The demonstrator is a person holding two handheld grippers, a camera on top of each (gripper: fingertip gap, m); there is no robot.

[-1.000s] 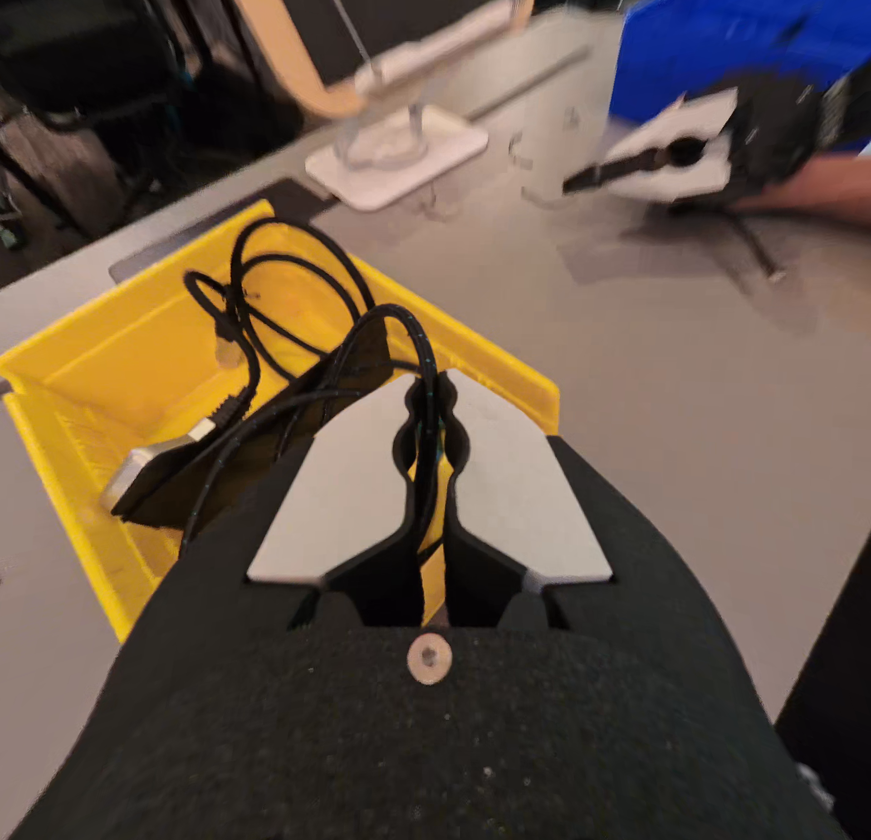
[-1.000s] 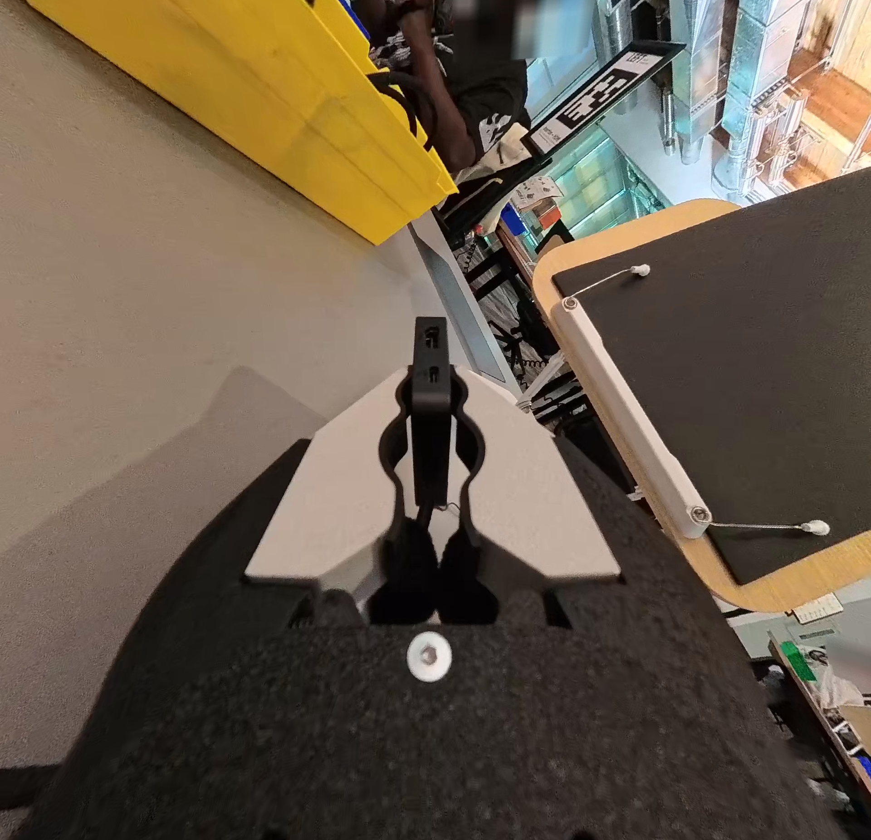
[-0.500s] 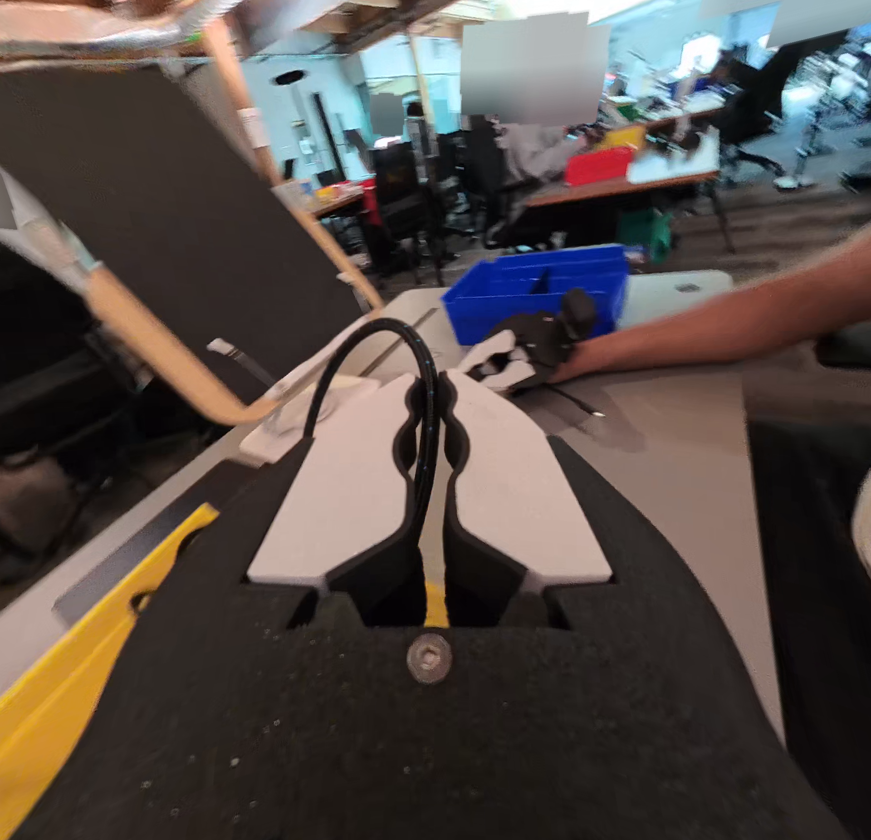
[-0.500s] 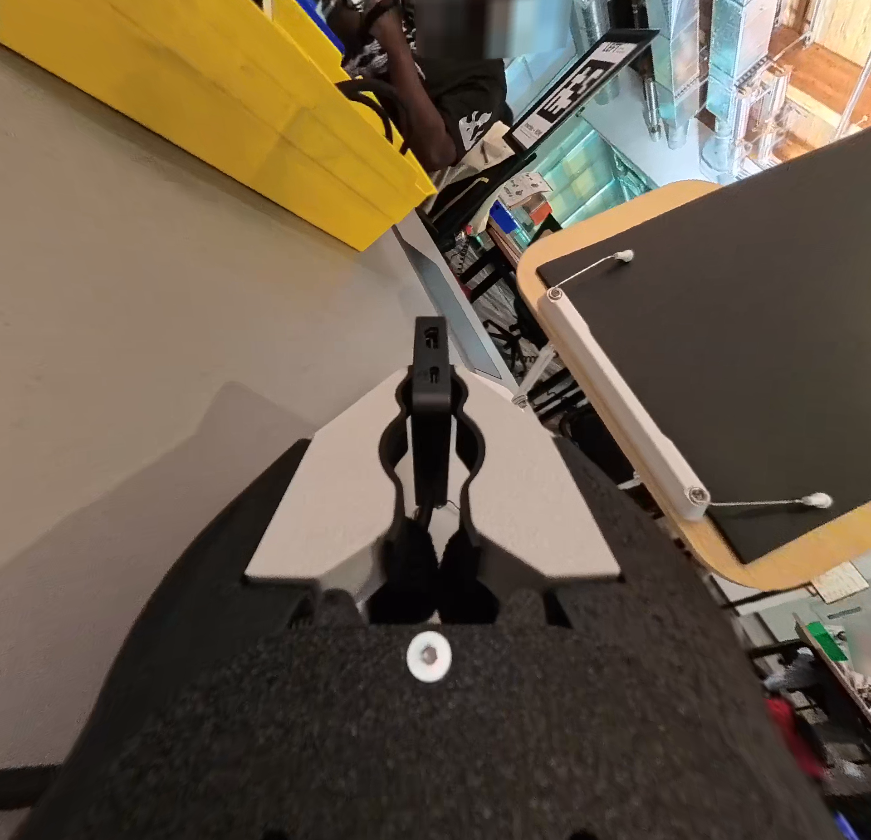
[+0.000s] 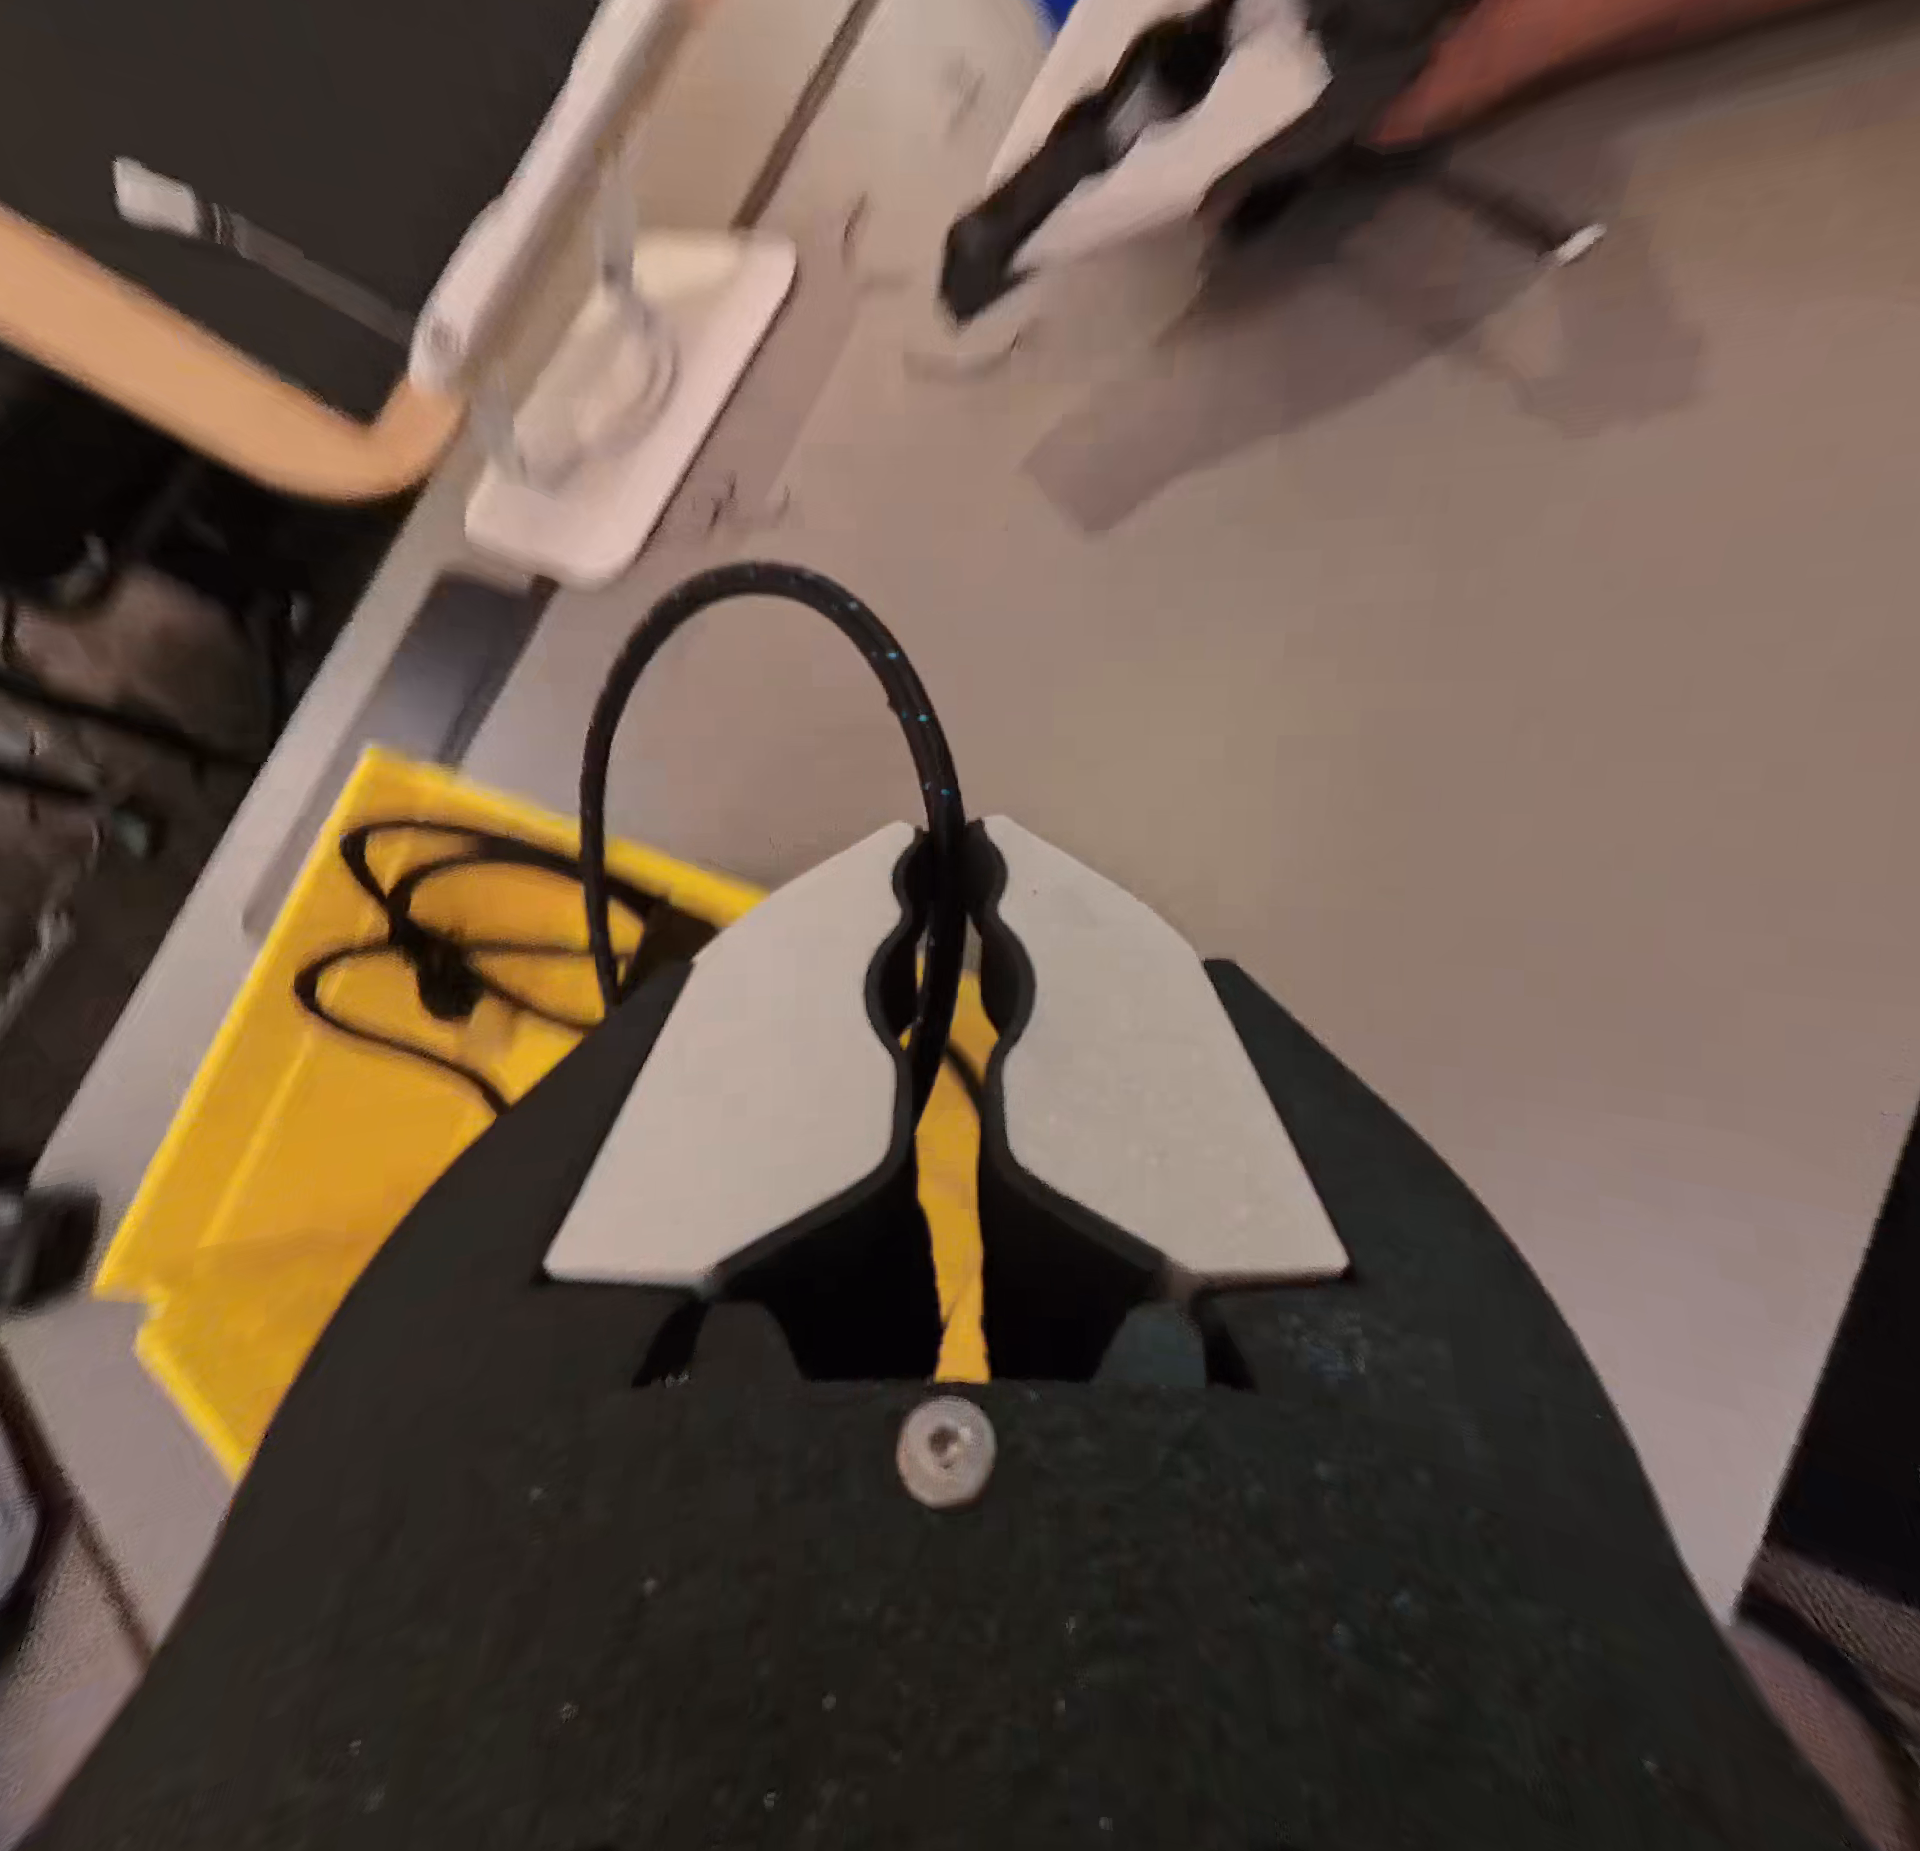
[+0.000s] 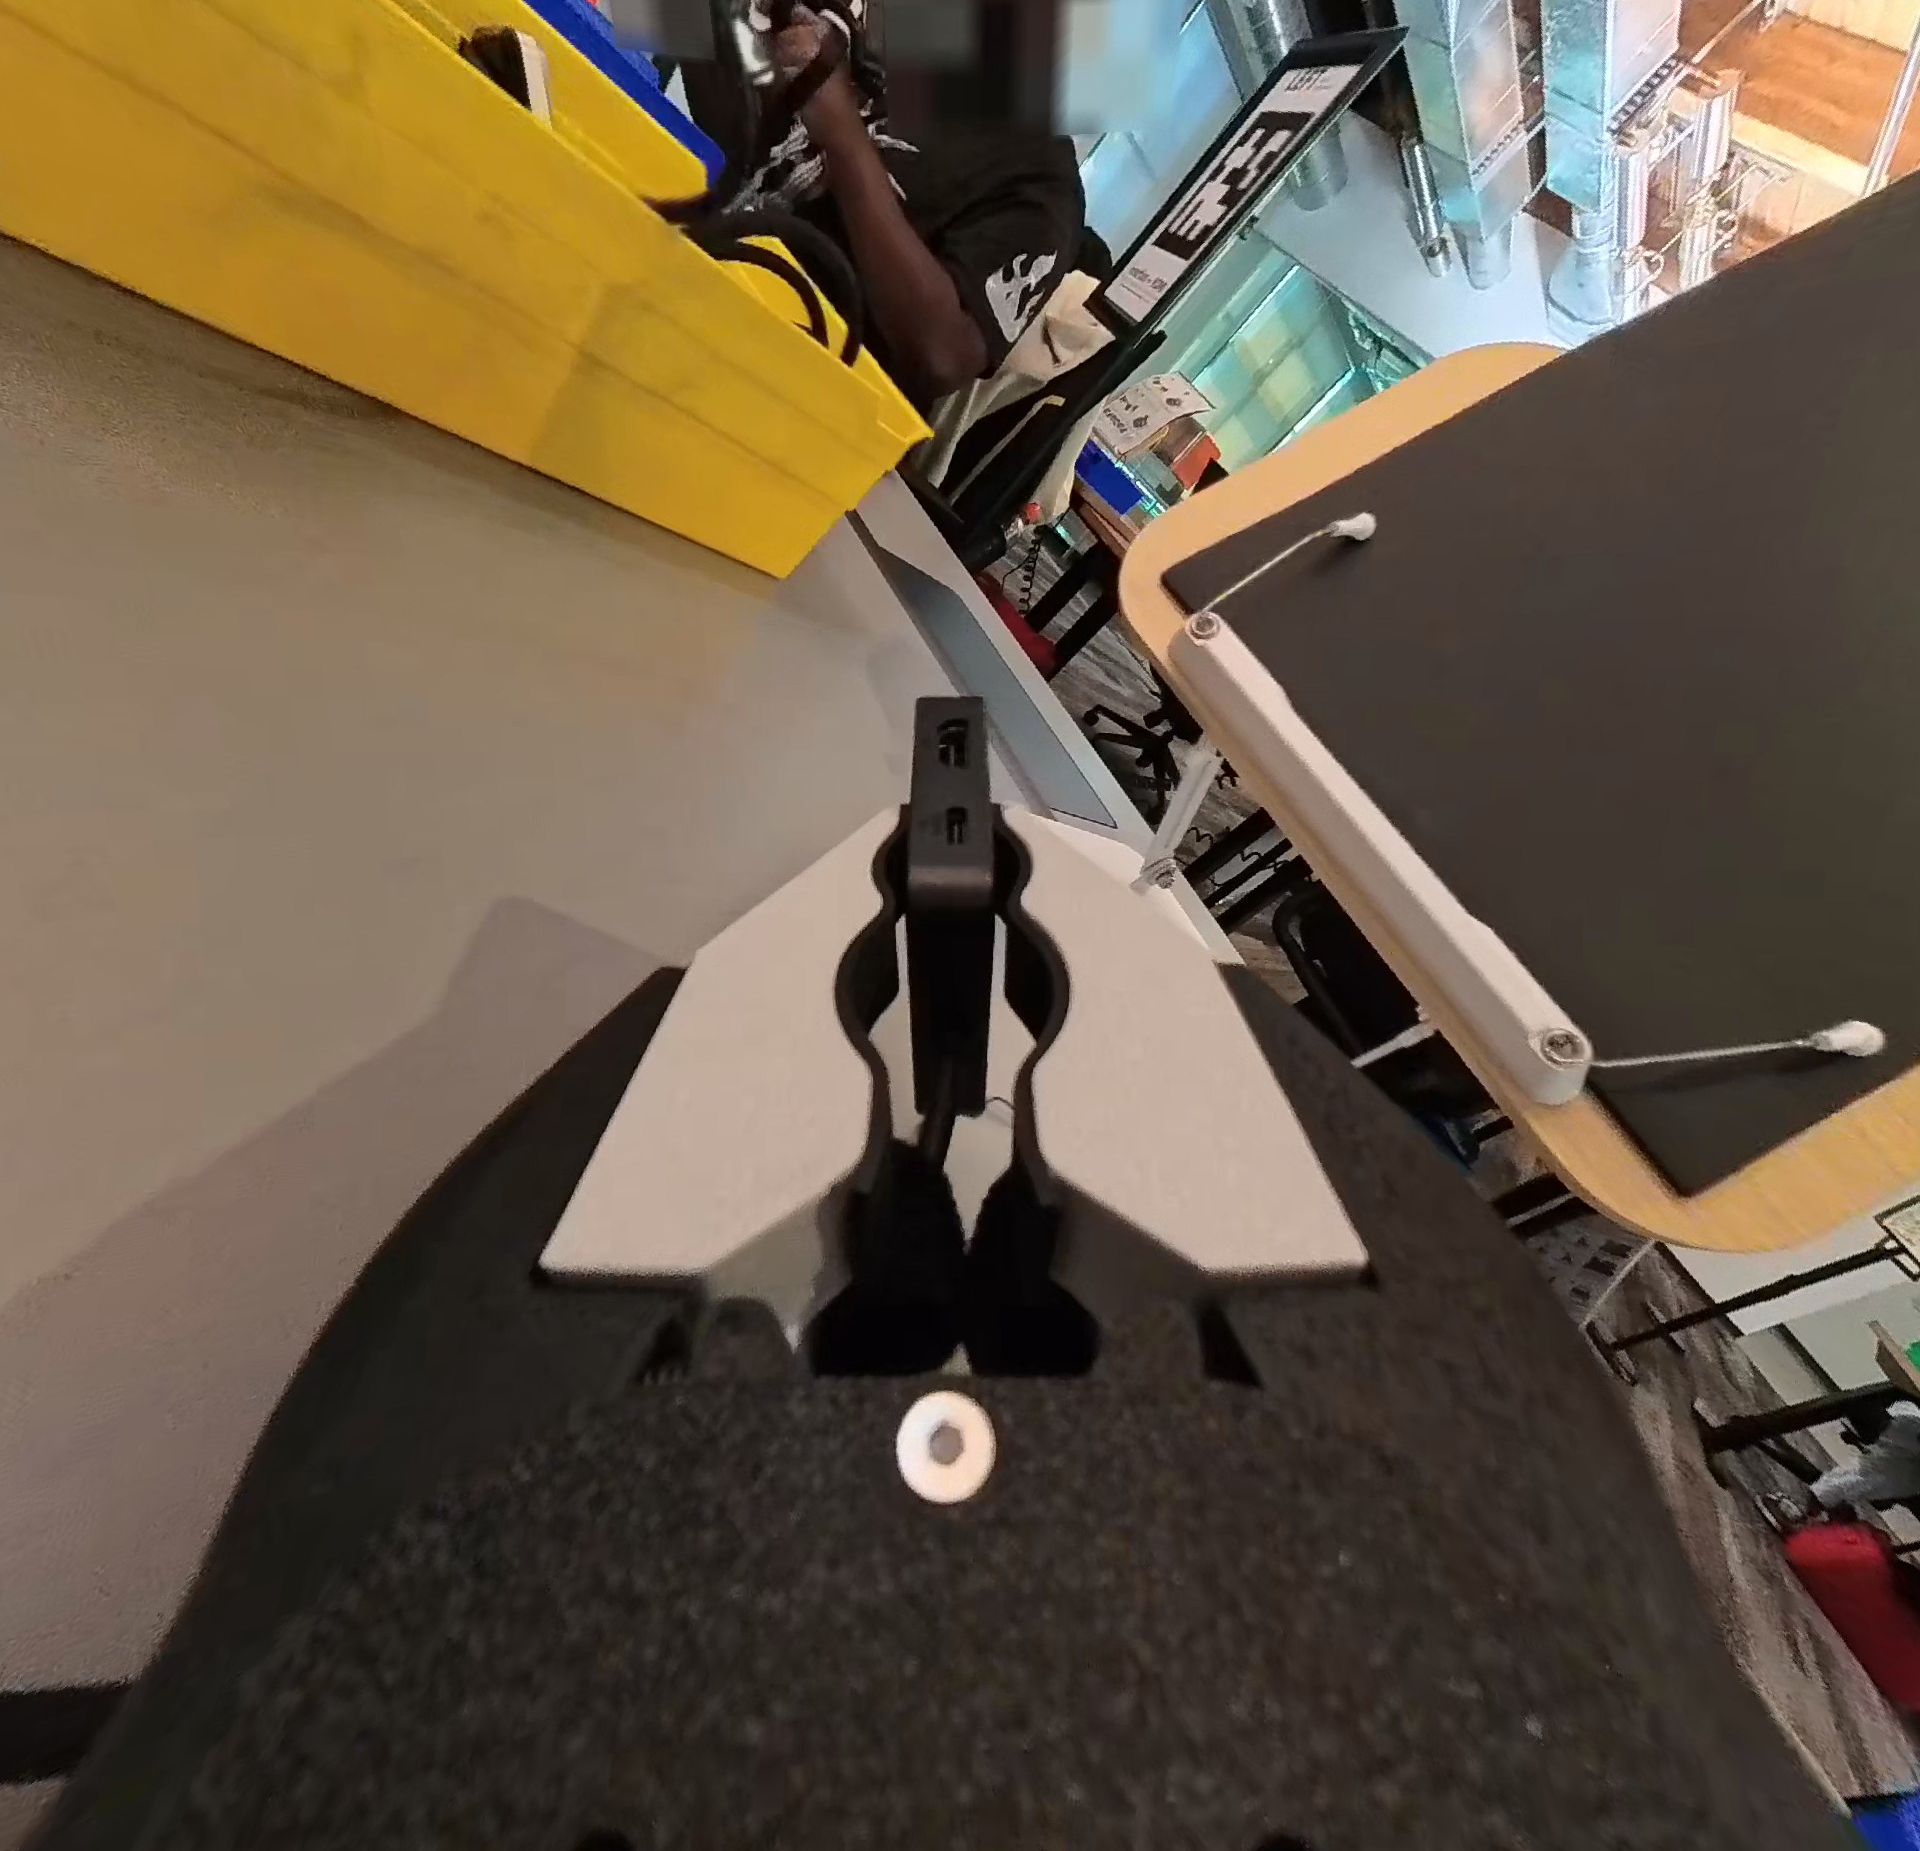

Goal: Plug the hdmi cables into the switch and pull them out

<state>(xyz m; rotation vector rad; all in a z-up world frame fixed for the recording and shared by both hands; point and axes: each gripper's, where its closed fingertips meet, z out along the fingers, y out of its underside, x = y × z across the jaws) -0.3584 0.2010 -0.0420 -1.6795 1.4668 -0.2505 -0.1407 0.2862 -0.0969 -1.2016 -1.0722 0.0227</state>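
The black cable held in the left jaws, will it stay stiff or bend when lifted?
The black cable probably flops: it arcs over from the left gripper and droops toward the yellow bin. It looks thin, likely light. Its braided-looking sheath may resist slipping.

Bare grey table (image 5: 1403,762) ahead & right of the left gripper (image 5: 945,845) gives free passage. Yellow bin (image 5: 312,1126) w/ loose cables blocks the near left; white stand (image 5: 634,388) sits beyond it. Right gripper (image 5: 1132,128) occupies the far side. In right wrist view, the black board (image 6: 1558,658) overhangs the table edge.
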